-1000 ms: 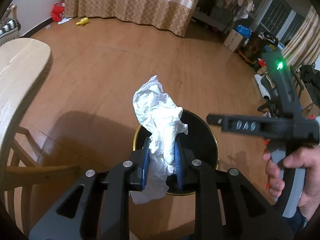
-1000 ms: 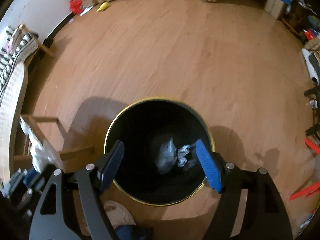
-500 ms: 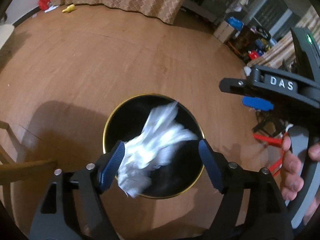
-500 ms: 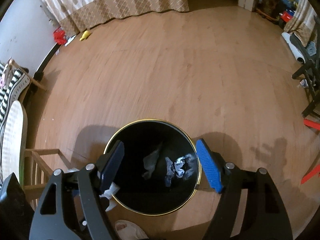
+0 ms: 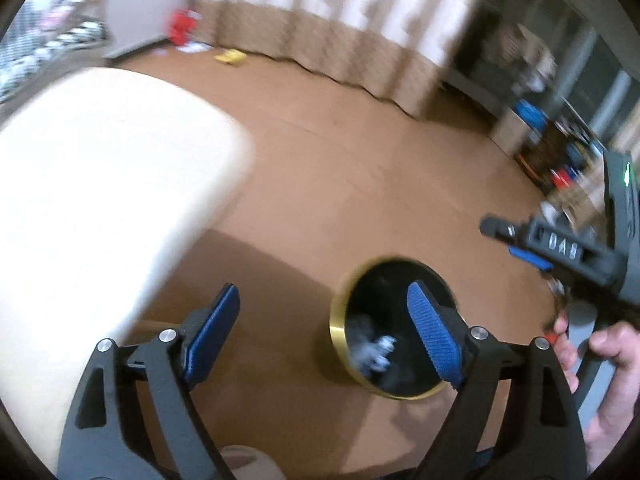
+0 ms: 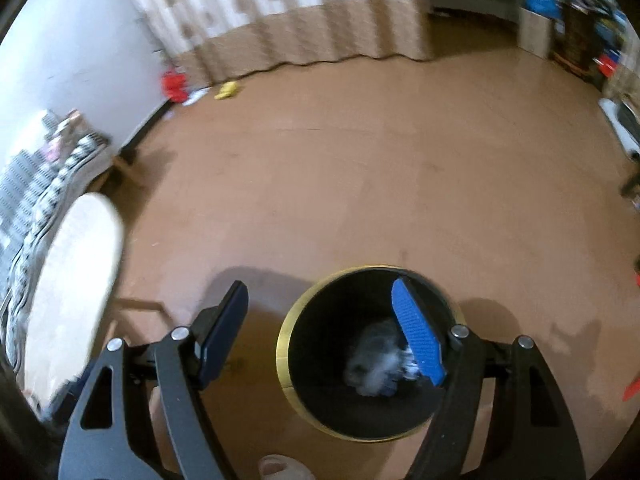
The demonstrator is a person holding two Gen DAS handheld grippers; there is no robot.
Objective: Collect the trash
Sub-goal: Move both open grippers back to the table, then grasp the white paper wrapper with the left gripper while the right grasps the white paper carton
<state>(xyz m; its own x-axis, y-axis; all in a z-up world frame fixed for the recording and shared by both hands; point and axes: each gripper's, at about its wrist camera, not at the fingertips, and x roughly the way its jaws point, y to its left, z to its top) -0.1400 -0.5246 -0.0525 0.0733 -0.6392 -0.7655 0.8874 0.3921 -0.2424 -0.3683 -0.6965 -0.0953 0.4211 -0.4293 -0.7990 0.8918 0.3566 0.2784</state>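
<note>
In the left wrist view, the left gripper point(image 5: 320, 332) is seen wide open, its jaws having just been opening, and nothing is held between them. Behind its right pad the bin point(image 5: 394, 328) stands on the floor point(image 5: 340, 184), black inside with a gold rim. Pale crumpled trash point(image 5: 376, 354) lies at its bottom. A pale counter point(image 5: 100, 200) fills the left of the picture, blurred. At the right edge the right gripper point(image 5: 528, 256) is held by a hand point(image 5: 608, 364); from this side its opening cannot be judged.

In the right wrist view, the right gripper point(image 6: 320, 332) is shown open and empty. The bin point(image 6: 288, 344) lies below it, partly covered by the right pad, with the trash point(image 6: 372, 368) inside as a grey-white heap. Far off by the curtain point(image 6: 300, 20), a red thing point(image 6: 174, 84) and a yellow thing point(image 6: 227, 90) lie on the floor point(image 6: 340, 184); whether they are trash cannot be told.

The drop into the bin is judged done, and the step in hand is the move away from it. Next, another piece of trash must be found, one open gripper brought over it, and the jaws closed on it. No loose piece is seen near at hand, so a search is called for first.
</note>
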